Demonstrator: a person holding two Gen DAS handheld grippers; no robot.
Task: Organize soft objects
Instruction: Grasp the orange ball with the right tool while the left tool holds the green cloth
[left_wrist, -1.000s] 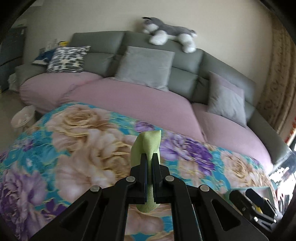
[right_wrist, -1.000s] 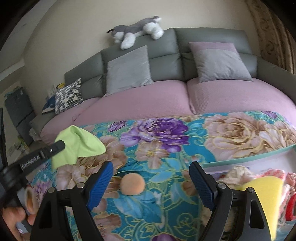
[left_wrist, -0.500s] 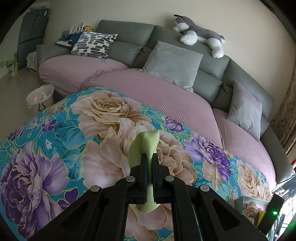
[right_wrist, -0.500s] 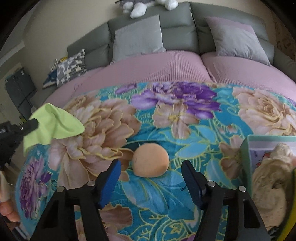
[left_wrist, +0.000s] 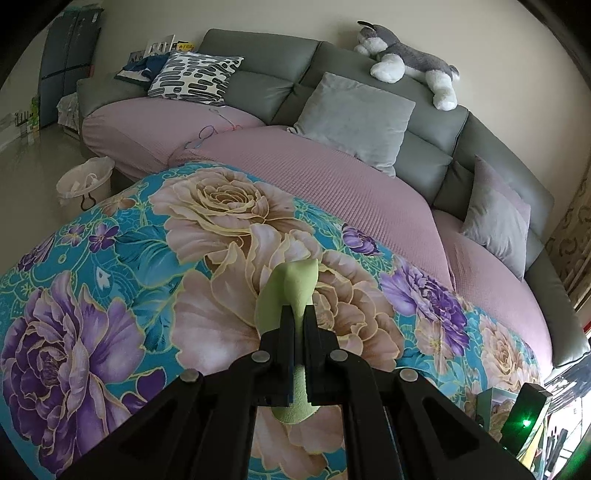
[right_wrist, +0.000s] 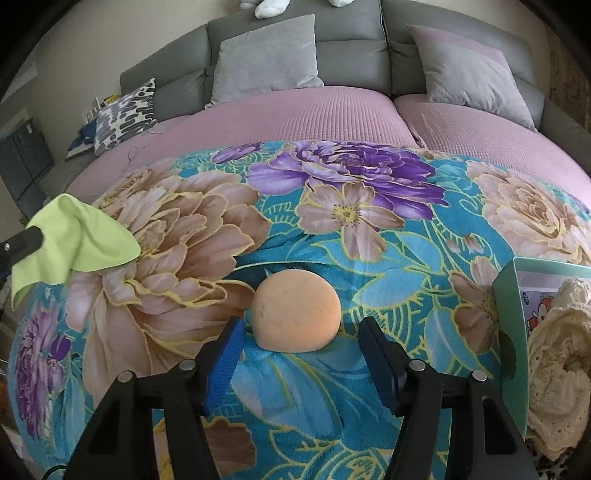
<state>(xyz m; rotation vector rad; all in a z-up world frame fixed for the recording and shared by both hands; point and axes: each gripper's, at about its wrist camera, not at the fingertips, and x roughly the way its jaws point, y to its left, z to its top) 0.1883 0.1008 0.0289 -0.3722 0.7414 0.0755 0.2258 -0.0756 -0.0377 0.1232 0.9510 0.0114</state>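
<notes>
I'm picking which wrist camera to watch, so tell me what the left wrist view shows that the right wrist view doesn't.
Only the left wrist view: the left gripper from behind, jaws shut on the green cloth, the whole plush husky, and a white basket on the floor.
Only the right wrist view: the right gripper, jaws open just short of the orange sponge, and a cream knitted item in the green box.
Both: cloth, floral blanket, sofa.

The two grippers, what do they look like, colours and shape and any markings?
Both are black plastic with angular, triangular cut-out arms and round silver pivot pins. The left gripper has plain black fingers. The right gripper carries blue ribbed pads on its fingers. No cables, sleeves or markings show clearly on either.
</notes>
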